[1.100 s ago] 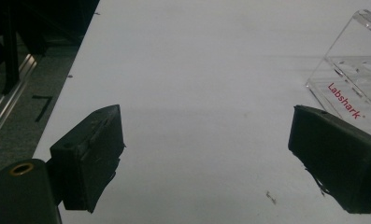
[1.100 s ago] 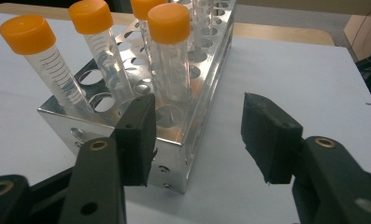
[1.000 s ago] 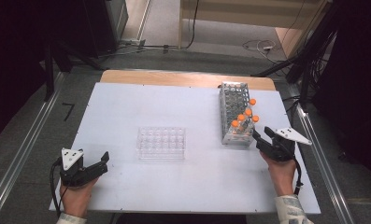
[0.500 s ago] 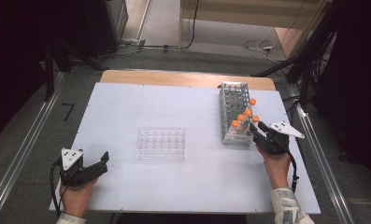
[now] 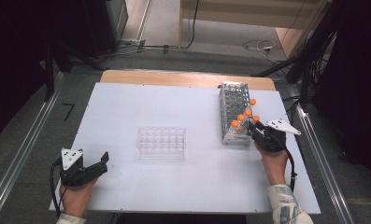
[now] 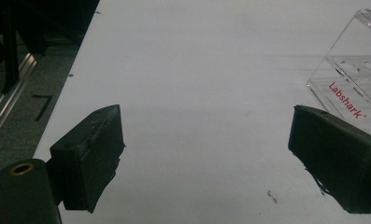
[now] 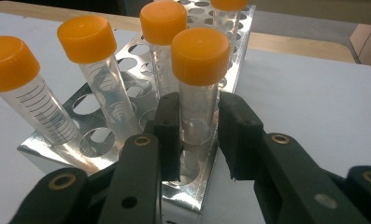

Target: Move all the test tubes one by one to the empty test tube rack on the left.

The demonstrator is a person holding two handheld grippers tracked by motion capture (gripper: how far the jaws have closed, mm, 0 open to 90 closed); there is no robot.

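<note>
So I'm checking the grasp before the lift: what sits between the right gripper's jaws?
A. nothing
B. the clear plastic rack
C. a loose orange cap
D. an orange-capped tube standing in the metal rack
D: in the right gripper view the right gripper has its jaws on either side of an orange-capped tube that stands in the metal rack.

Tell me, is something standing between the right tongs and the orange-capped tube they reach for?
No. The right tongs already have the tube between their jaws, which have just been closing around it, in the metal rack.
</note>
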